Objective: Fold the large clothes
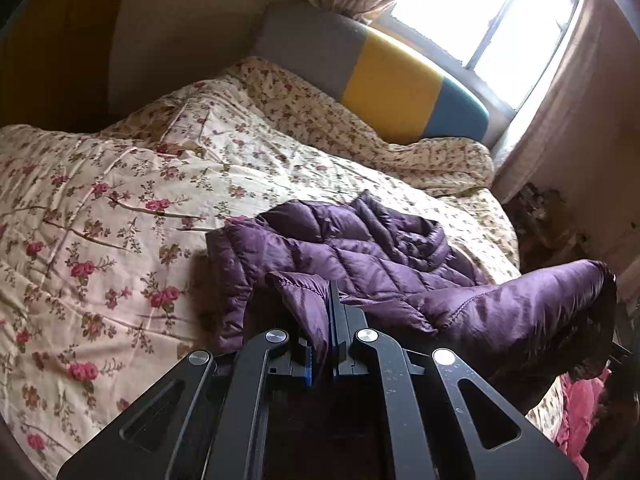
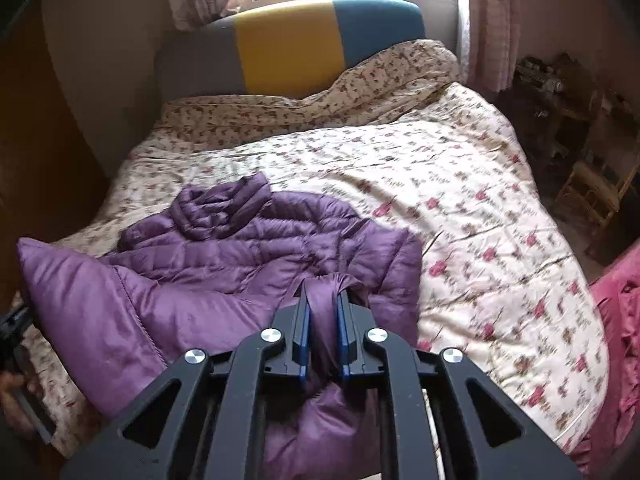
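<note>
Purple jacket (image 2: 248,240) lies at the foot edge of the bed (image 2: 460,200); left hand-held gripper (image 1: 329,300) is clenched on its hem, right hand-held gripper (image 2: 322,300) grasping bunched fabric.

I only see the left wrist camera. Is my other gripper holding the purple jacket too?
Observer: Yes. The right gripper has a bunch of the purple jacket pinched between its blue pads.
Operator: Is the bit it holds lying flat?
Observer: No, that part is gathered into a thick fold between the pads.
Operator: What's next to the bed over there?
Observer: A small wooden chair stands on the floor past the right edge of the floral quilt.
</note>
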{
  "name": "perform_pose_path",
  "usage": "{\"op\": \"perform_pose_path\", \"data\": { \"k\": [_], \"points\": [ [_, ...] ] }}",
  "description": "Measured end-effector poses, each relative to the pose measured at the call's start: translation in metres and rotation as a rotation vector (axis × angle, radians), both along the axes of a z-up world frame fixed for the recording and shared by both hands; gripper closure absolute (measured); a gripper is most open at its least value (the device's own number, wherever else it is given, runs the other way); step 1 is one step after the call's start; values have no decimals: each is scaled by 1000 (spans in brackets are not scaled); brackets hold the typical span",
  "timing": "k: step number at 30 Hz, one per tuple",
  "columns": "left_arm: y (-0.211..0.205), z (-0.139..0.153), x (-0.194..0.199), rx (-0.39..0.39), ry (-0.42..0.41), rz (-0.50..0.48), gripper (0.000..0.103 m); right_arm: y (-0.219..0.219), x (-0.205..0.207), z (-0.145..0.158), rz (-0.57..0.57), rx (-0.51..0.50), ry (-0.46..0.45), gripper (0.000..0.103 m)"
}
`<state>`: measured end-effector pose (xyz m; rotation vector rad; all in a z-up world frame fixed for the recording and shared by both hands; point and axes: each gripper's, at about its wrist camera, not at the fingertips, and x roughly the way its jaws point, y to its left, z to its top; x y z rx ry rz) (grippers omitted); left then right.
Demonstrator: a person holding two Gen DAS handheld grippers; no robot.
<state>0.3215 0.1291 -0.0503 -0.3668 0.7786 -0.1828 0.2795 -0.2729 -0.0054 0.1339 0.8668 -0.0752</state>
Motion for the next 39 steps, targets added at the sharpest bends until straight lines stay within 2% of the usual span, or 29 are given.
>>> {"op": "perform_pose_path", "data": {
  "k": [1, 3, 4, 6, 9, 11, 14, 17, 19, 20, 21, 26, 28, 30, 32, 36, 39],
  "points": [
    [0, -2, 4, 0, 10, 5, 97, 3, 5, 0, -5, -35, 2, 90],
    [0, -5, 13, 20, 22, 20, 97, 16, 17, -3, -6, -191, 7, 88],
    [-1, -7, 17, 32, 26, 22, 97, 26, 25, -7, -5, -301, 13, 89],
    [-5, -8, 25, 67, 35, 27, 97, 40, 34, -17, 18, -430, 12, 89],
    [-9, -13, 38, 110, 52, 34, 97, 52, 48, -37, 37, -555, 24, 89],
    [-10, -19, 47, 123, 80, 39, 97, 52, 63, -52, 37, -589, 53, 89],
    [-13, -29, 62, 137, 116, 41, 97, 49, 83, -73, 29, -585, 107, 88],
    [-14, -34, 70, 130, 134, 35, 95, 40, 98, -79, 16, -538, 134, 72],
    [-11, -36, 75, 116, 146, 29, 95, 32, 103, -71, -2, -504, 114, 49],
    [-8, -35, 77, 101, 144, 27, 95, 31, 104, -65, -9, -492, 91, 24],
    [-4, -35, 79, 75, 147, 27, 90, 29, 105, -58, -13, -473, 72, 19],
    [8, -28, 81, -26, 149, 50, 89, 15, 111, -21, -37, -403, 6, 16],
    [11, -23, 81, -58, 144, 49, 75, 10, 111, -7, -46, -372, -20, 15],
    [18, -16, 79, -111, 126, 57, 40, 7, 107, 4, -52, -352, -42, 14],
    [27, -6, 75, -126, 89, 97, 30, 7, 101, 13, -56, -345, -62, 12],
    [41, 5, 64, -122, 58, 116, 30, 9, 87, 13, -18, -338, -46, 12],
    [49, -5, 49, -109, 65, 108, 30, 14, 71, -9, 41, -353, 13, 12]
  ]
}}
